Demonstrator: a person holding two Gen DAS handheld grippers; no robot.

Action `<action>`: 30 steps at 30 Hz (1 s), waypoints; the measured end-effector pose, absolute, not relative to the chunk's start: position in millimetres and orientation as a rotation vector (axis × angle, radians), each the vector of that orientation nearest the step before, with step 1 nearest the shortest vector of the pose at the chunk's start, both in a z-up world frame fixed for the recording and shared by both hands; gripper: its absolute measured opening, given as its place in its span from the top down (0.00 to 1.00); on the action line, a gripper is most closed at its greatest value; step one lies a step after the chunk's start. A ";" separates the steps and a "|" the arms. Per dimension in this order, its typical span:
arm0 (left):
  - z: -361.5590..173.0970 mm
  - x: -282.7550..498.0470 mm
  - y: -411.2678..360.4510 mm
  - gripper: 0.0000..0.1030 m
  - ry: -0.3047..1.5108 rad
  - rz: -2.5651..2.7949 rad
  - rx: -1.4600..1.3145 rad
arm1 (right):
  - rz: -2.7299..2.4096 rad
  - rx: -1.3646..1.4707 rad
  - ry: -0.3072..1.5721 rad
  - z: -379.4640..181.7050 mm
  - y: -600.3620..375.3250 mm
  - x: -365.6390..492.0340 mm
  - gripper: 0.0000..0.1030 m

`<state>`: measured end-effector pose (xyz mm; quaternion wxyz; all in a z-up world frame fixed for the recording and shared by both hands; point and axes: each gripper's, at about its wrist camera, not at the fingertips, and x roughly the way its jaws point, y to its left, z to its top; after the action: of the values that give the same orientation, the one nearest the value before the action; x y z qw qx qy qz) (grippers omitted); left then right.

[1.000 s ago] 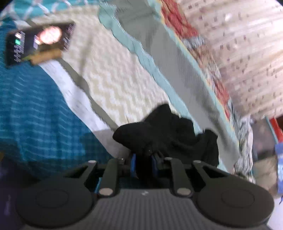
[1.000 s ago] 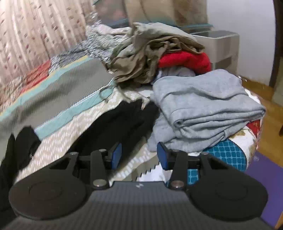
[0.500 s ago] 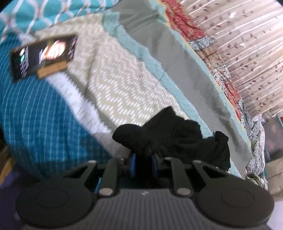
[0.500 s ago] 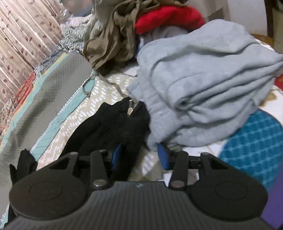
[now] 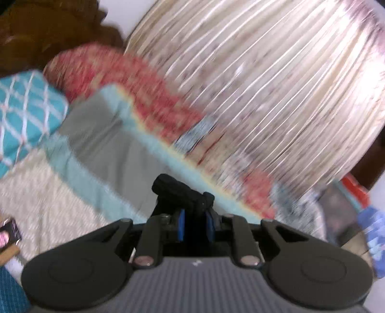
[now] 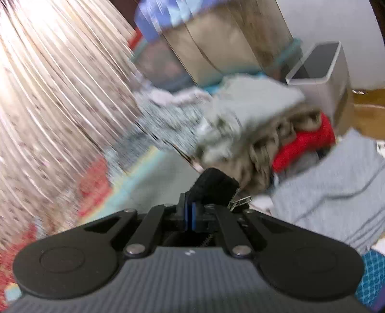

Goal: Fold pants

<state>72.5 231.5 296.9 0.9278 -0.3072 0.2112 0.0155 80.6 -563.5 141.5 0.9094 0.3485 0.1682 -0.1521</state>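
From the left wrist, we see our left gripper [image 5: 194,225] pinching a bunch of the black pants [image 5: 179,190], which stick up just ahead of its blue pads, raised above the bed [image 5: 113,144]. From the right wrist, our right gripper [image 6: 190,216] is pressed together on another bunch of the pants [image 6: 214,187], zipper pull [image 6: 239,201] dangling beside it, the laundry pile [image 6: 276,134] beyond. We judge the cloth spans between both grippers, so neither is nearer; the long axis we cannot tell.

We note pleated pale curtains [image 5: 276,84] backlit, patchwork bedspread [image 5: 115,144] below, teal pillow [image 5: 21,113], grey bin [image 6: 322,72] against white wall [image 6: 336,19].
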 end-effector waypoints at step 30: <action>102.3 0.6 302.0 0.41 0.762 0.293 -0.630 | -0.450 0.539 0.504 35.1 -530.1 -18.6 0.57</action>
<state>0.6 302.0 102.3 0.8699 -0.3012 0.3645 0.1403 -18.6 -530.1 35.1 0.9081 0.2611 0.2443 -0.2179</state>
